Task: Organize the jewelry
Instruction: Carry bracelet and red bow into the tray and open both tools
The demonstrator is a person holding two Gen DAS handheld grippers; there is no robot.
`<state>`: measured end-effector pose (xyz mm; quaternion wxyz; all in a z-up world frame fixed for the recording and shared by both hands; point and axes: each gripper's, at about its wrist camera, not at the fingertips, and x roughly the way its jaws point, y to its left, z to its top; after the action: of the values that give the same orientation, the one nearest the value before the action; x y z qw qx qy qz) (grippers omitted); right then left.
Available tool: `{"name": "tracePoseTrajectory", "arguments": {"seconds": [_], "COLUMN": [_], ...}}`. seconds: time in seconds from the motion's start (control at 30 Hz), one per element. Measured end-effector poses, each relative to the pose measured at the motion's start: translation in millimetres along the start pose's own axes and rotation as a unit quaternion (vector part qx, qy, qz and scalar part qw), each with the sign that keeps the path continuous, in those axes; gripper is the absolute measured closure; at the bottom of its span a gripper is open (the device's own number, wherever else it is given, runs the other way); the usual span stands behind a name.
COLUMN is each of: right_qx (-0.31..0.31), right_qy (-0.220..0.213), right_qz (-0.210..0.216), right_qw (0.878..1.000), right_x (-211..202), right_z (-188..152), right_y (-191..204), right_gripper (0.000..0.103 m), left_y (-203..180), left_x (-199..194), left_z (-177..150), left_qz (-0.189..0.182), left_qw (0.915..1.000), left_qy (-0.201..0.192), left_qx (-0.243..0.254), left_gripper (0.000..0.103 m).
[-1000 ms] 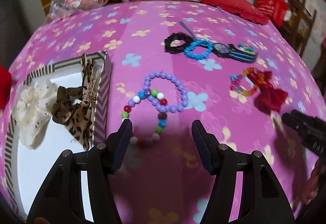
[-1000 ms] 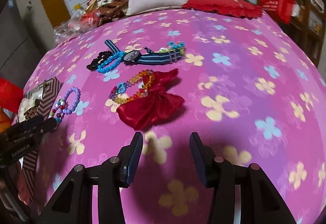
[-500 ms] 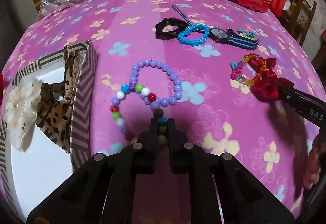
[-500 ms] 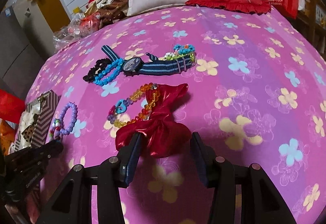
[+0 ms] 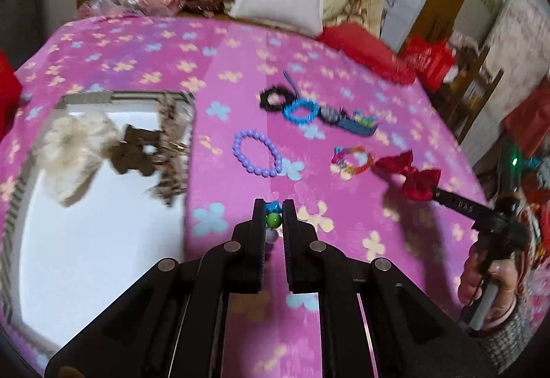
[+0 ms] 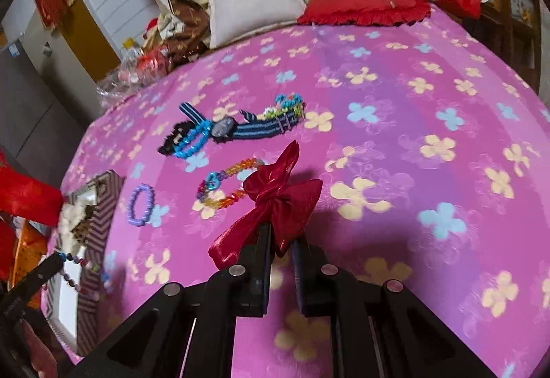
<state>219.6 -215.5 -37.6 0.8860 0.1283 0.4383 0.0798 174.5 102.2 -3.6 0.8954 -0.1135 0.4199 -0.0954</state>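
My left gripper point(image 5: 274, 206) is shut on a multicoloured bead bracelet point(image 5: 274, 220), held up off the pink flowered bedspread point(image 5: 240, 62). The string also dangles in the right wrist view point(image 6: 74, 269), over the striped box point(image 6: 103, 192). The jaws of my right gripper point(image 6: 282, 233) are closing tight on a red satin bow point(image 6: 282, 199), raised above the cover. A purple bead bracelet point(image 5: 257, 153) and an orange-and-blue one point(image 5: 352, 161) lie flat between the two grippers. The box point(image 5: 86, 257) holds a cream scrunchie point(image 5: 74, 151) and a leopard bow point(image 5: 137, 154).
Farther back lie a black scrunchie point(image 5: 273, 99), a blue bracelet point(image 5: 300, 111) and a striped-band watch point(image 6: 223, 129). A white pillow point(image 5: 282, 0) and a red cushion point(image 6: 364, 8) line the head of the bed. A hand point(image 5: 488, 281) grips the right tool.
My left gripper closed on the bead bracelet and lifted it, leaving the purple one behind. My right gripper moved onto the red bow, shut on it and raised it.
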Motion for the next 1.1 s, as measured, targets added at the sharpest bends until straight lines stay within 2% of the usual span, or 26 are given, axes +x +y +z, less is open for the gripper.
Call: {"name": "tracePoseTrajectory", "arguments": {"seconds": [0.17,0.4,0.63,0.77,0.87,1.0,1.1], "right_qx": [-0.019,-0.076,-0.159,-0.198,-0.224,-0.255,-0.264], "right_qy": [-0.02,-0.007,0.039,0.076,0.096,0.121,0.147], "right_qz": [0.022,0.06,0.094,0.134,0.155,0.165,0.167], "right_qw": [0.999,0.995,0.982,0.968,0.958,0.945,0.938], "right_x": [-34,-45,-16,9,26,47,66], "right_z": [-1,-10,-29,-45,-60,-86,-105], "right_y": [22,84,172,232,269,307,321], "right_gripper": [0.092,0.092,0.092,0.092,0.092,0.092,0.092], "left_y": [26,79,146,178,194,212,225], "left_x": [-44,-66,-50,-41,-39,-33,-30], "left_z": [-2,-5,-24,-34,-40,-46,-49], "left_qz": [0.014,0.051,0.088,0.12,0.155,0.179,0.177], "left_qw": [0.9988,0.9937,0.9845,0.9766,0.971,0.9659,0.9638], "left_qy": [-0.033,-0.05,-0.038,-0.027,-0.029,-0.023,-0.016], "left_qx": [-0.033,-0.086,-0.147,-0.177,-0.18,-0.186,-0.199], "left_gripper": [0.095,0.095,0.095,0.095,0.095,0.095,0.095]}}
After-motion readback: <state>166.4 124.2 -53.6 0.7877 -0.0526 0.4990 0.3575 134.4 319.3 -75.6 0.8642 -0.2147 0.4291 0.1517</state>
